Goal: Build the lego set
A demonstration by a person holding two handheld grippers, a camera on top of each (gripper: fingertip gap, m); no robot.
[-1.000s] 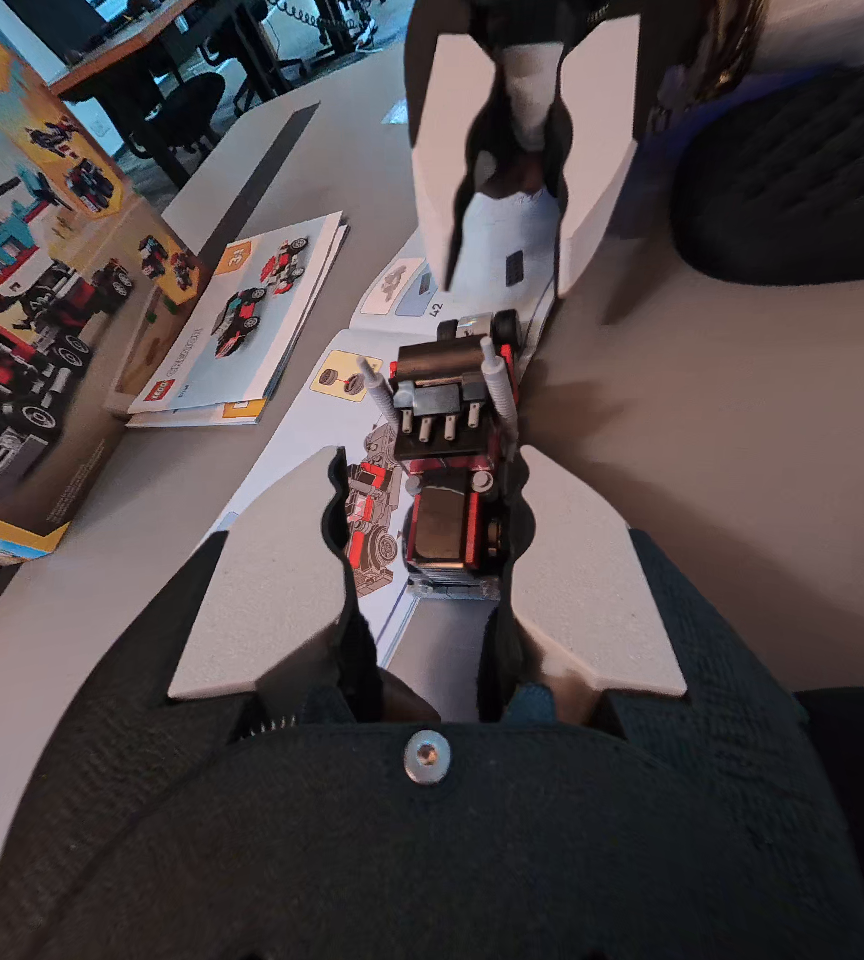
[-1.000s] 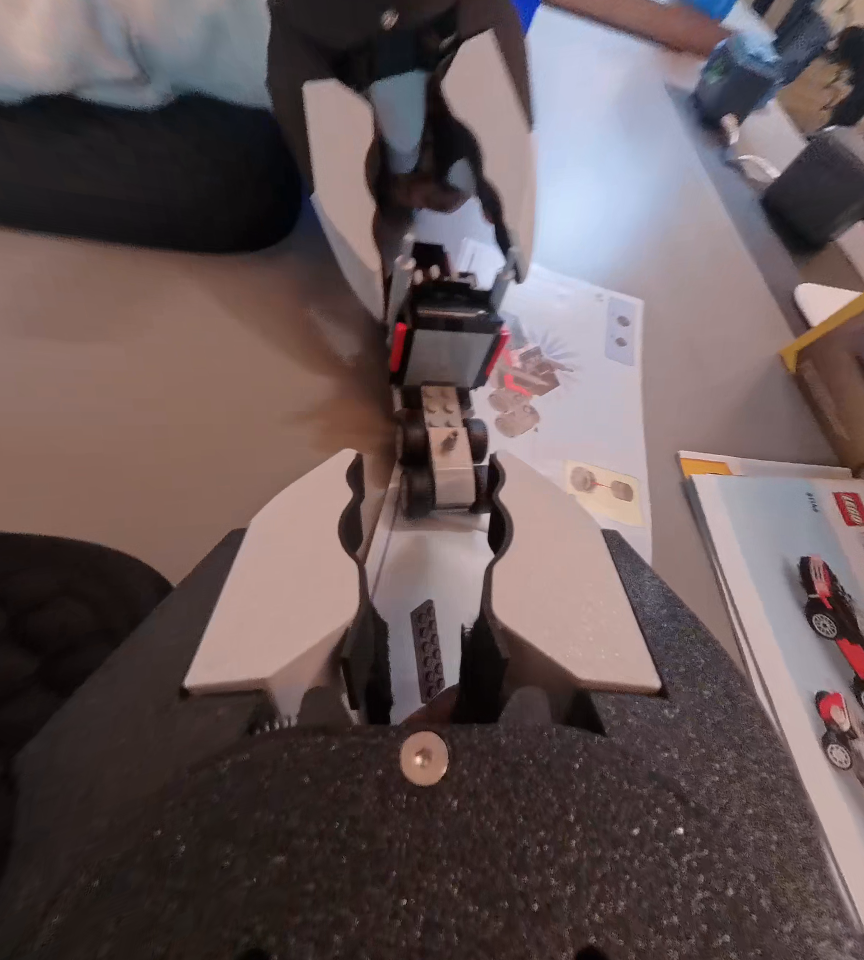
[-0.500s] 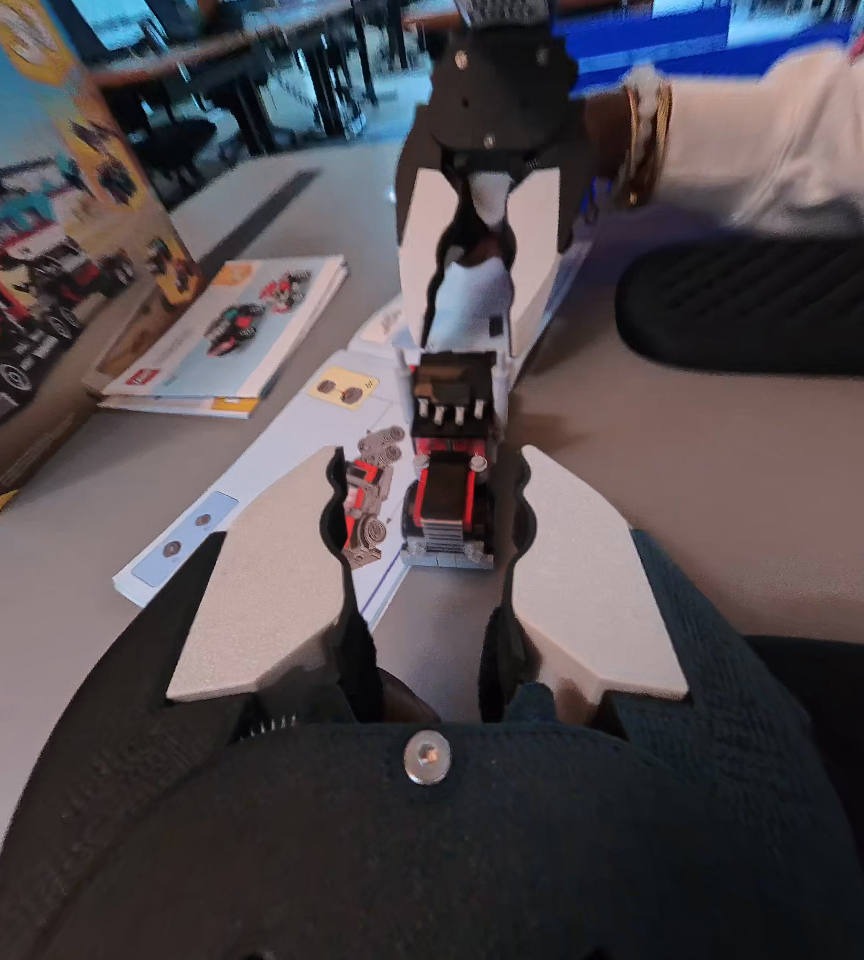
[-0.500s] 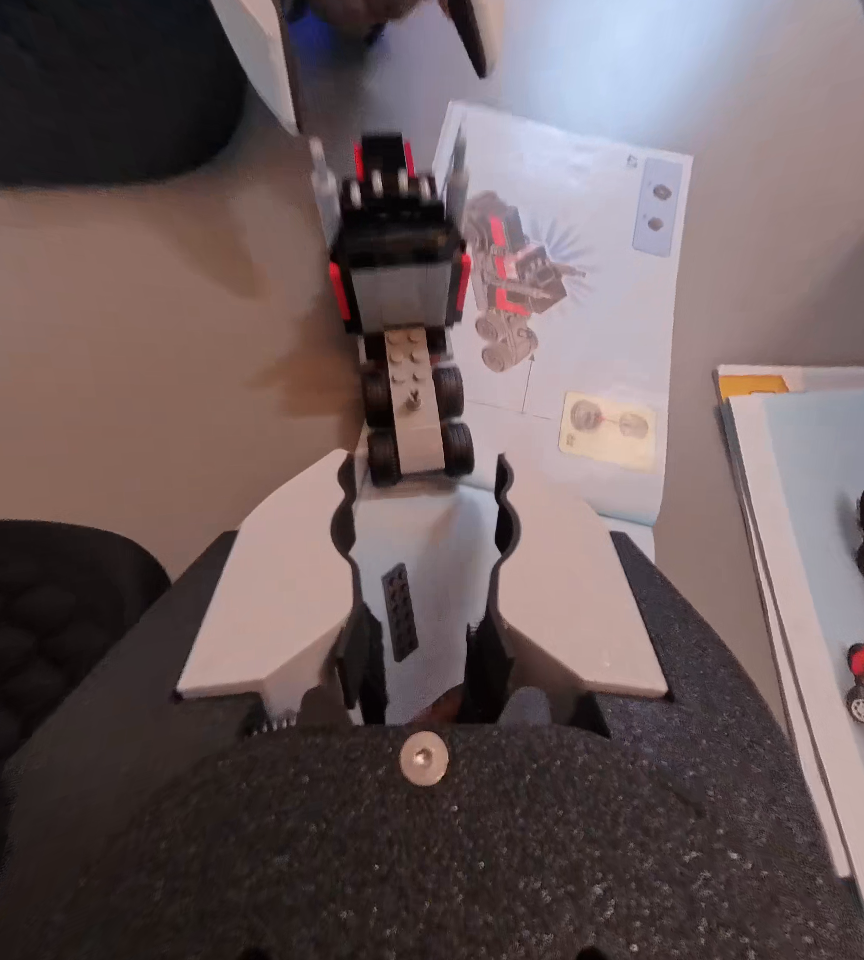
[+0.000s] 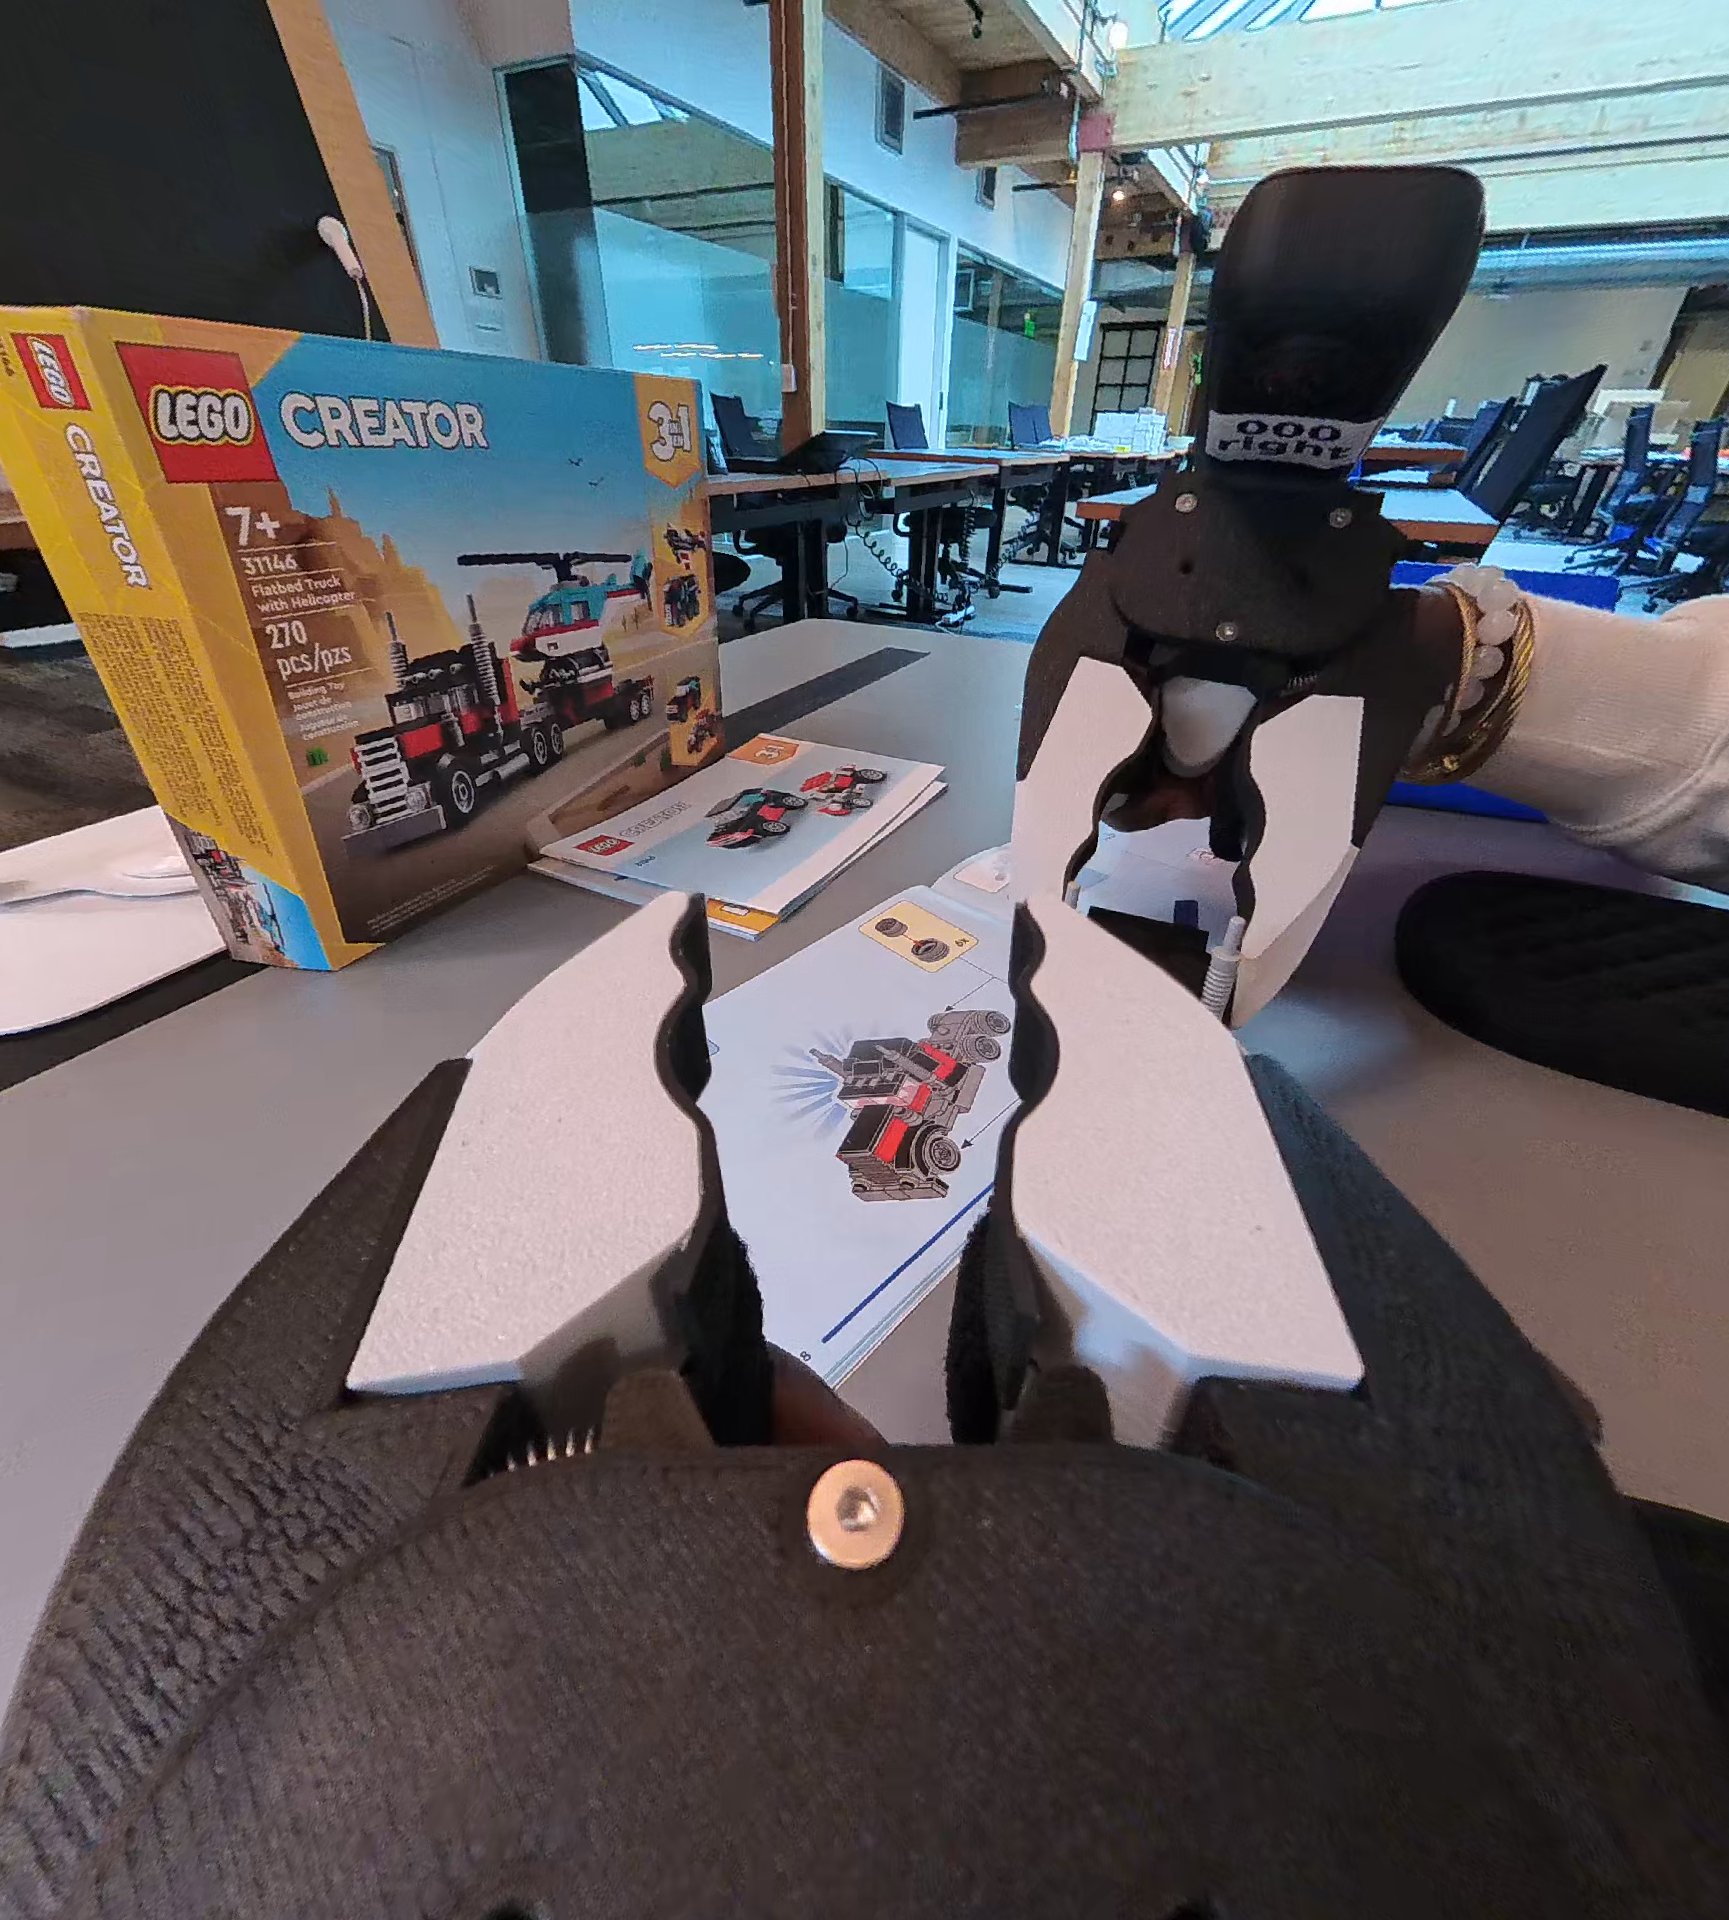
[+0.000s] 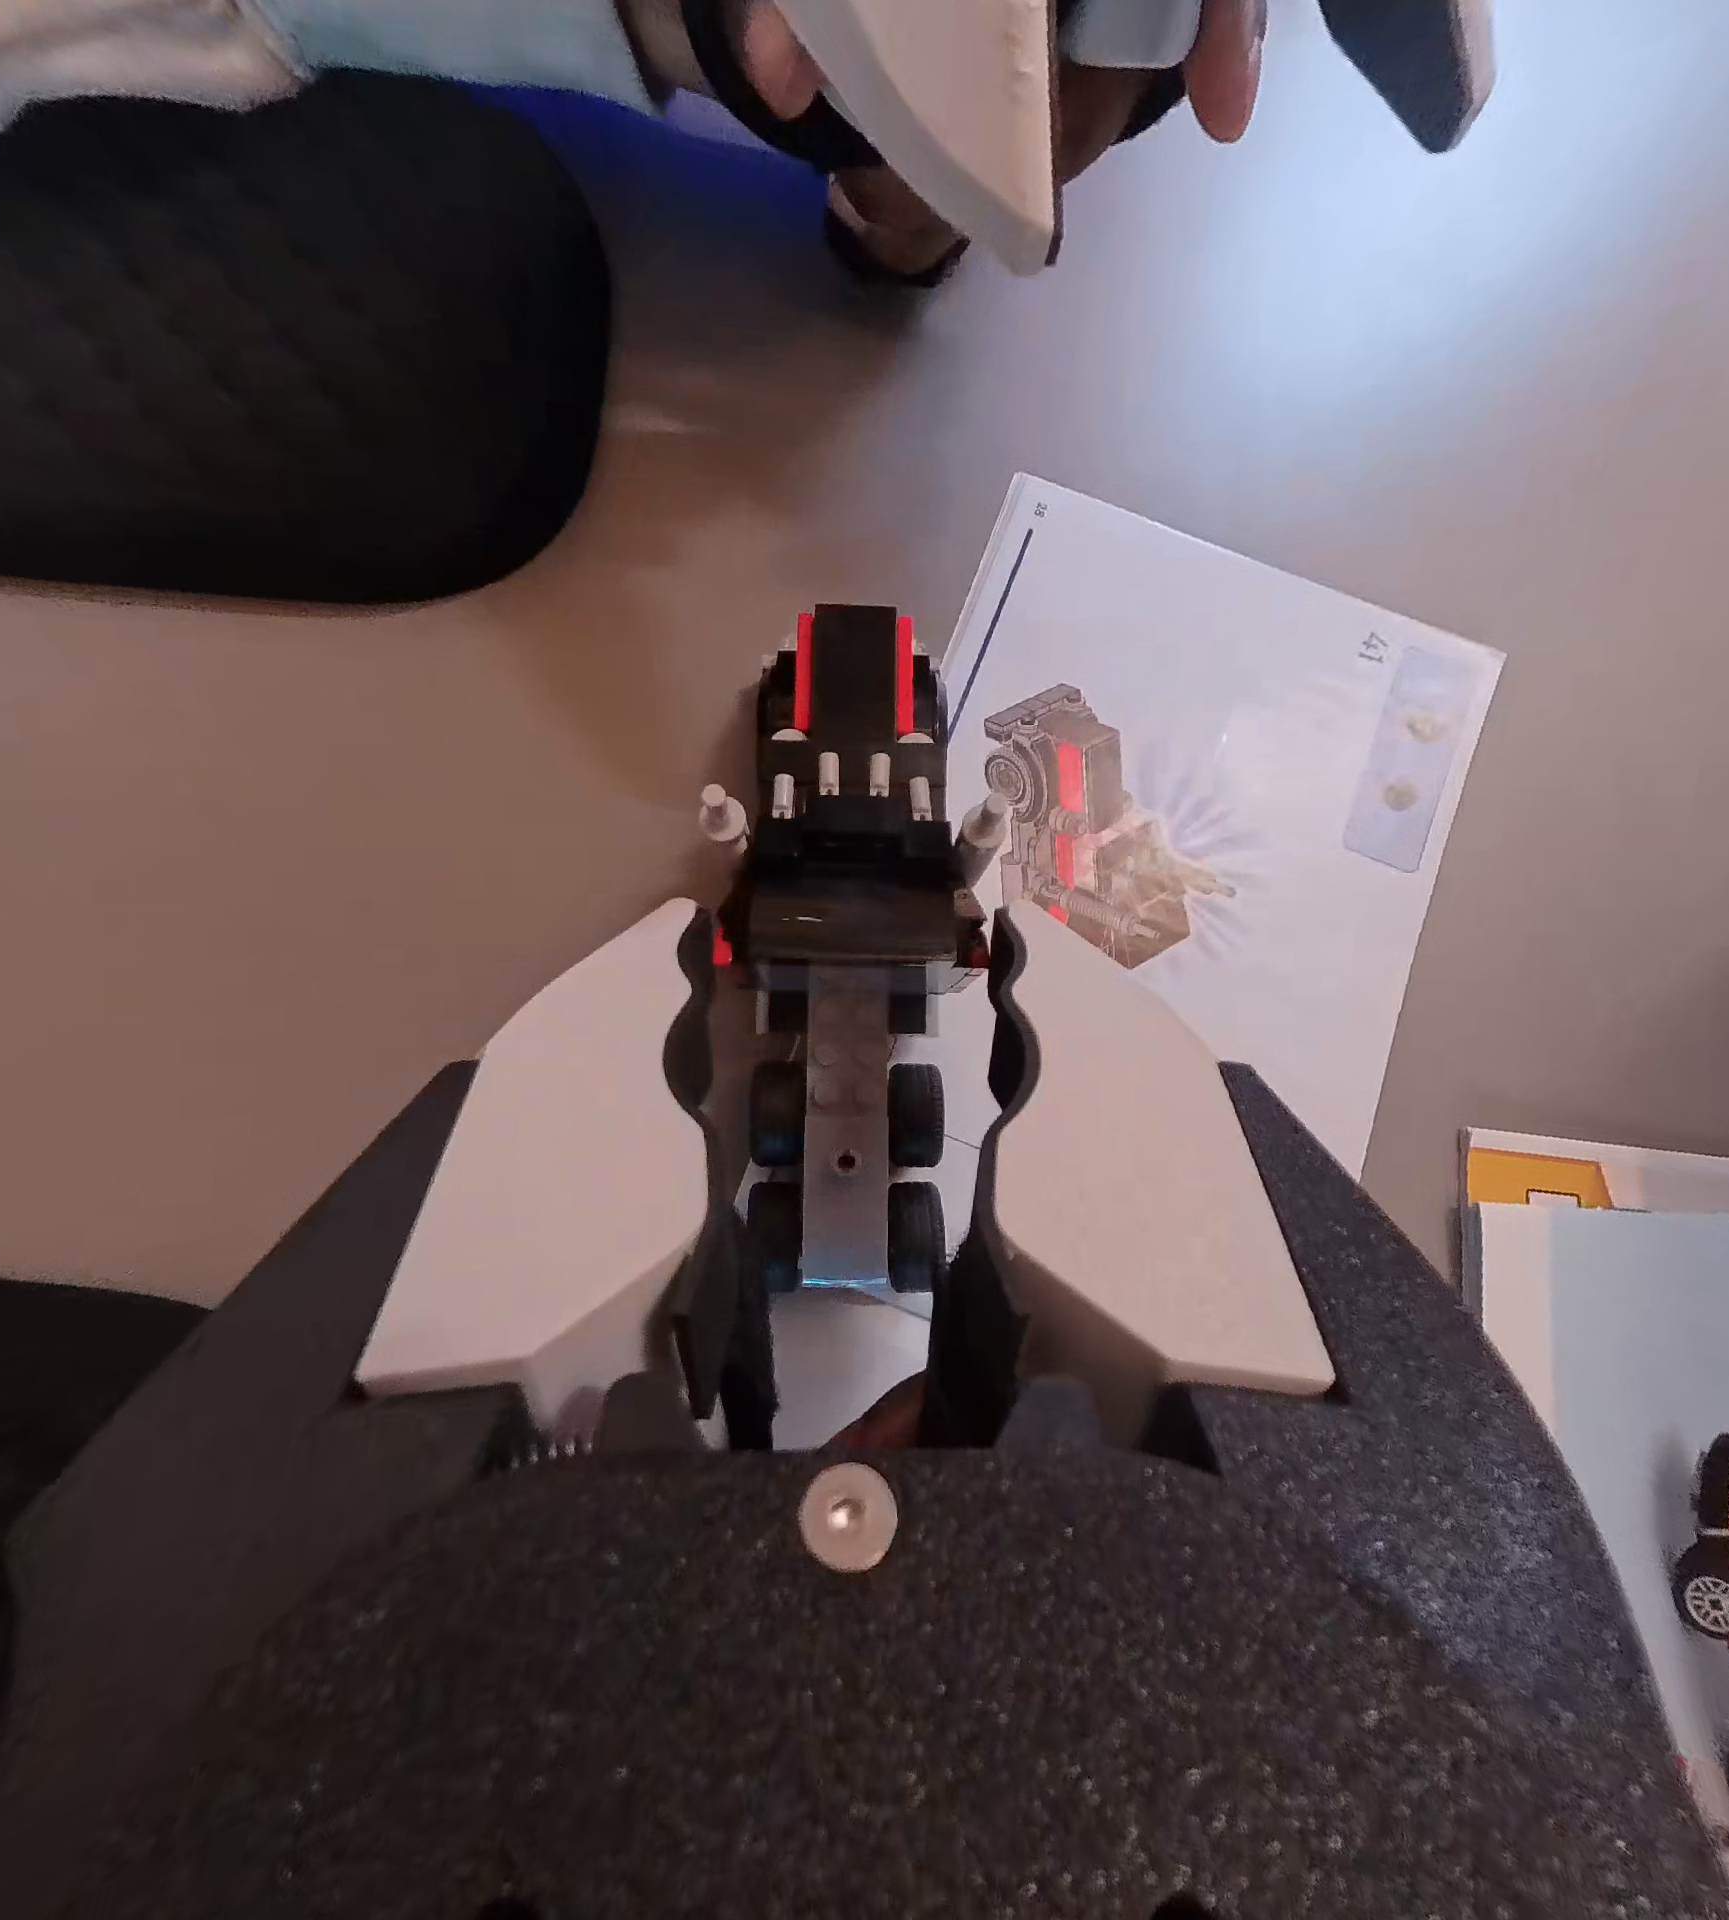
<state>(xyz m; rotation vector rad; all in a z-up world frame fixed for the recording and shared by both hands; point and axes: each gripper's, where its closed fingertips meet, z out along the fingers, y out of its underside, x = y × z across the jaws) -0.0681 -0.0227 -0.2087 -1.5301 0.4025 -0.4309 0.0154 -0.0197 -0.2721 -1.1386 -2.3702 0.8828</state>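
A black and red lego truck (image 6: 852, 914) stands on the grey table at the edge of an open instruction booklet (image 6: 1275, 727). My right gripper (image 6: 844, 935) is open. Its jaws straddle the truck's grey rear chassis and reach the cab sides, and I cannot tell if they touch. In the left wrist view the right gripper (image 5: 1166, 935) points down over the truck (image 5: 1146, 928), which is mostly hidden. My left gripper (image 5: 855, 935) is open and empty, held above the booklet (image 5: 839, 1122). It shows at the top of the right wrist view (image 6: 1234, 203).
The lego box (image 5: 351, 623) stands at the left with a closed booklet (image 5: 746, 821) beside it, also in the right wrist view (image 6: 1670, 1455). A black padded rest (image 5: 1618, 997) lies on the right. A white sheet (image 5: 39, 935) lies far left. A person's white sleeve (image 5: 1670, 727) holds the right gripper.
My left gripper has drawn back from around the truck's front and tilted up. My right gripper has moved forward over the truck's rear and now straddles it. The truck stays on the table.
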